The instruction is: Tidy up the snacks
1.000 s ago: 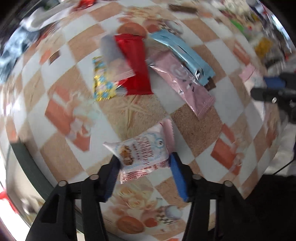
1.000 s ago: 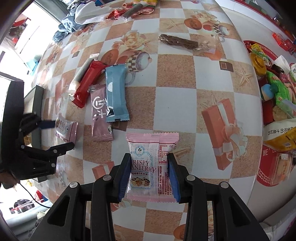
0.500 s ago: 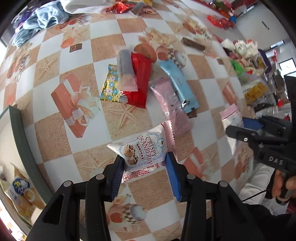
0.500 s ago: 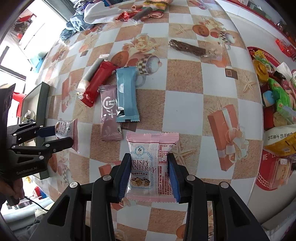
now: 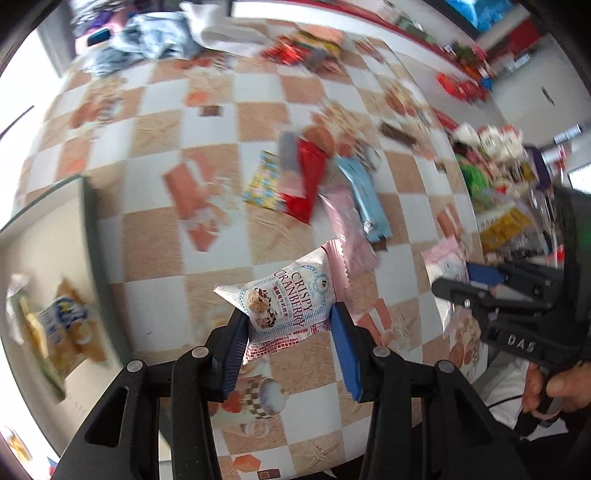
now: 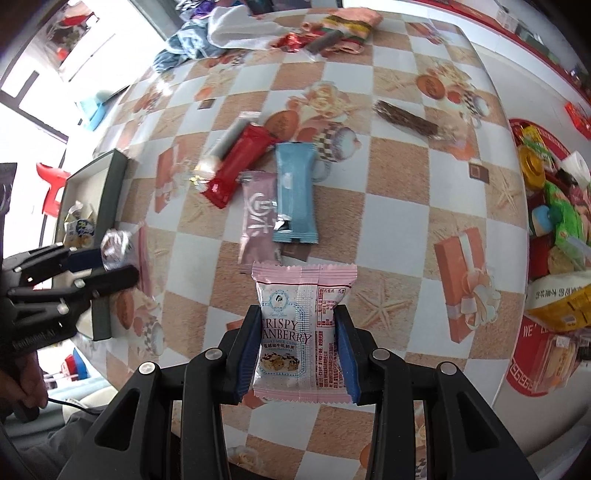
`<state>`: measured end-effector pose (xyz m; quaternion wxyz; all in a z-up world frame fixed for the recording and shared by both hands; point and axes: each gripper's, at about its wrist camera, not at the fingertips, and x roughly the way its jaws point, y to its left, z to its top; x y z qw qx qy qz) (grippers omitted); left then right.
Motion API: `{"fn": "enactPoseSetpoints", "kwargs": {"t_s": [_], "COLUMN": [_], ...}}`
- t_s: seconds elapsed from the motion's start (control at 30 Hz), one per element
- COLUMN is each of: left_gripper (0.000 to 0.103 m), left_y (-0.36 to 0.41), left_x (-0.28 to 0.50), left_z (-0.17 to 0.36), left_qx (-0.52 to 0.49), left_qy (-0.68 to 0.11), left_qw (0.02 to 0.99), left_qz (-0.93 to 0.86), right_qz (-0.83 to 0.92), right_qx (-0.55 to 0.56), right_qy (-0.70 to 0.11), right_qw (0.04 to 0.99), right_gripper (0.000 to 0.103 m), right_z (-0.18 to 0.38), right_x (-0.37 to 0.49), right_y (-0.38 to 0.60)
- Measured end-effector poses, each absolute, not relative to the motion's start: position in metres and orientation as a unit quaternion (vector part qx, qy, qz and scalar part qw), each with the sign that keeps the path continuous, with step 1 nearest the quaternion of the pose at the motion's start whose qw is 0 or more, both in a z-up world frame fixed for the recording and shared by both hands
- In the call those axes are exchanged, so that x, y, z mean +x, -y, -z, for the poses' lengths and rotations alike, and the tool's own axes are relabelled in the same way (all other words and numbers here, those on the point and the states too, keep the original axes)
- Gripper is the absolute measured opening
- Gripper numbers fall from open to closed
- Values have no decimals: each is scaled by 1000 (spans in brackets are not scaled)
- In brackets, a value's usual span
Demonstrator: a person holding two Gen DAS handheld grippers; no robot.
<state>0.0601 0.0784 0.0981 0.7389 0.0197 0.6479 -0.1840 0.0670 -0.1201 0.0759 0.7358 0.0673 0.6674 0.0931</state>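
Grey-rimmed box [image 6: 110, 192], table's left edge: snack bags inside. Left gripper [image 5: 291, 325]: clamped on a Crispy Cranberry packet [image 5: 284, 299], held above the checkered tablecloth [image 5: 159, 236]. Centre: red [image 6: 236, 166], mauve [image 6: 258, 214] and blue wrappers [image 6: 295, 192], lying side by side. Right gripper [image 6: 299, 343]: clamped on a second Crispy Cranberry packet [image 6: 303, 325].

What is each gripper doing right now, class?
Left gripper: shut on a Crispy Cranberry packet.
Right gripper: shut on another cranberry packet.

Checked tablecloth [image 6: 399, 206]. Crumpled clothes [image 6: 207, 33] heaped at its far edge. Red chair [image 6: 51, 184] beyond its left edge, by the window.
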Motion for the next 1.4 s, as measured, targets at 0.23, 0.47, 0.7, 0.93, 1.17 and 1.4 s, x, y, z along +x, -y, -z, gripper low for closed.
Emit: {"fn": "enactPoseSetpoints", "kwargs": {"t_s": [0.23, 0.47, 0.7, 0.93, 1.17, 1.4], "left_gripper": [16, 16, 53, 82, 82, 82], "left_y": [-132, -178, -180, -115, -80, -85], "left_x": [59, 52, 54, 50, 95, 118], "left_z": [-114, -122, -133, -105, -63, -23], "left_qx": [-17, -42, -10, 160, 124, 79], "left_qy": [-640, -628, -622, -612, -658, -703], "left_qw": [759, 773, 772, 742, 715, 698], "left_qz": [122, 87, 129, 224, 203, 116], "right_qz": [-129, -161, -174, -129, -93, -72], "right_qx": [36, 6, -3, 14, 32, 40], "right_qy": [-660, -653, -643, -662, -669, -668], "right_qw": [739, 740, 746, 739, 736, 739], "right_gripper": [40, 40, 40, 40, 40, 40], "right_z": [-87, -96, -107, -97, -96, -99], "right_x": [75, 82, 86, 72, 54, 46], "right_y": [83, 42, 15, 38, 58, 75]}}
